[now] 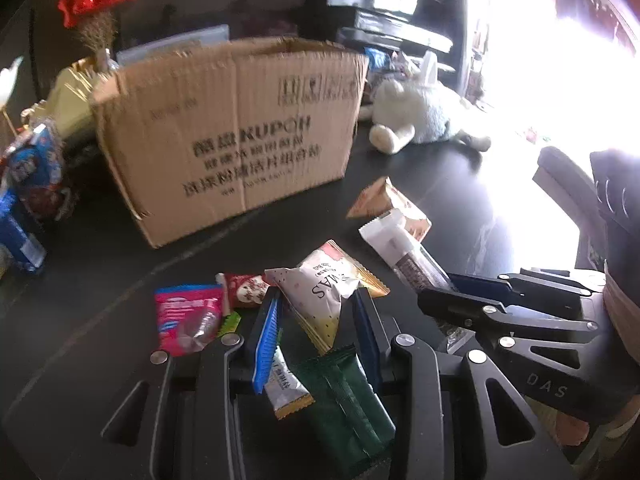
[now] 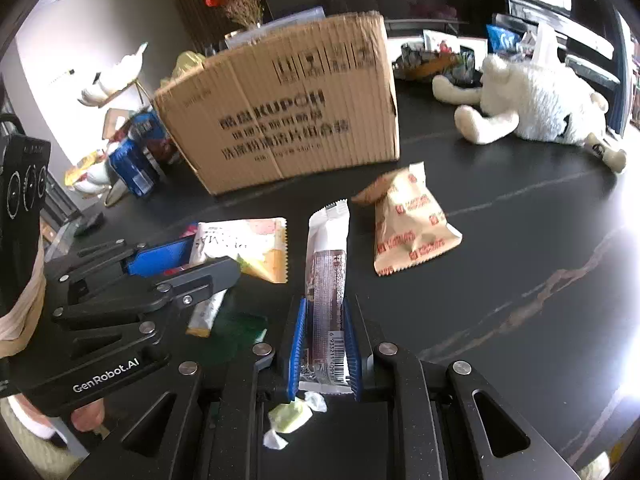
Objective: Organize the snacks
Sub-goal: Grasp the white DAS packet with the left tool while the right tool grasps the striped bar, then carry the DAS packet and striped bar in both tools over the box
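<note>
Left wrist view: the left hand-held gripper (image 1: 316, 328) pinches a white snack packet with a gold serrated edge (image 1: 326, 292) between its blue pads, the packet standing up from the jaws above the dark table (image 1: 100, 280). Below the jaws lie a green packet (image 1: 348, 396) and a small white-and-gold packet (image 1: 286, 390); a pink packet (image 1: 188, 316) and a red-and-white one (image 1: 246, 290) lie just to the left. The cardboard box (image 1: 232, 136), open at the top, stands beyond, with a plush toy (image 1: 416, 116) to its right. The right hand-held gripper (image 1: 440, 284) enters from the right.

Right wrist view: the right hand-held gripper (image 2: 325, 344) is pressed nearly together on a long white-and-brown snack bar (image 2: 326, 280), gripped at its barcode end, the free end pointing toward the cardboard box (image 2: 288, 112). A beige pouch with red marks (image 2: 412, 232) lies near, on the table (image 2: 520, 260); a wrapped pale-green sweet (image 2: 290, 416) lies under the jaws.

The step in hand appears to be carrying both packets to the box. Done well: keep each pinch firm, since the bar is held by one end and may droop; lift clear of the box's front wall before releasing; keep the two grippers apart over the opening
</note>
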### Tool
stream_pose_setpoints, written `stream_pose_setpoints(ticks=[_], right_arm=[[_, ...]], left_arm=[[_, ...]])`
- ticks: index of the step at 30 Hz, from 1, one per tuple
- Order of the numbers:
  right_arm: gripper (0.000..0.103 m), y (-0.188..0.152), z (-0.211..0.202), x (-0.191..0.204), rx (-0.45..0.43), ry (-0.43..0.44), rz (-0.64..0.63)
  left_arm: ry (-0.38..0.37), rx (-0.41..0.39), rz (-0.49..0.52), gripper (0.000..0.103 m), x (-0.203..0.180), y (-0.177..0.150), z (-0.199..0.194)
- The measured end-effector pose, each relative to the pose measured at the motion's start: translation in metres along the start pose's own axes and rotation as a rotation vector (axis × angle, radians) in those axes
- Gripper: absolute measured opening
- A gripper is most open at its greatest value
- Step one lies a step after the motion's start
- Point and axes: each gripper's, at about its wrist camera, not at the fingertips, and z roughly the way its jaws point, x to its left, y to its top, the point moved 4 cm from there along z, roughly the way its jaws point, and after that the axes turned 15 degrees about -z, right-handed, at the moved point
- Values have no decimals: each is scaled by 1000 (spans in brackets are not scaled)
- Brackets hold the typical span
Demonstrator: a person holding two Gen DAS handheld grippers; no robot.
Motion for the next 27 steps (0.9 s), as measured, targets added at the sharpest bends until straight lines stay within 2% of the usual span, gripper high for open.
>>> stream_pose_setpoints(ticks=[12,21,27], right_arm=[[20,36,-53,11,-142,-16,-36],[20,77,-86,18,-267,-22,-49],[20,109,-96,18,-313,-9,-48]], left_arm=[[5,-120,-53,36,-7,25,-56],[13,-219,-76,36,-12,63,-91],[15,-276,-92,36,-10,90,-106]])
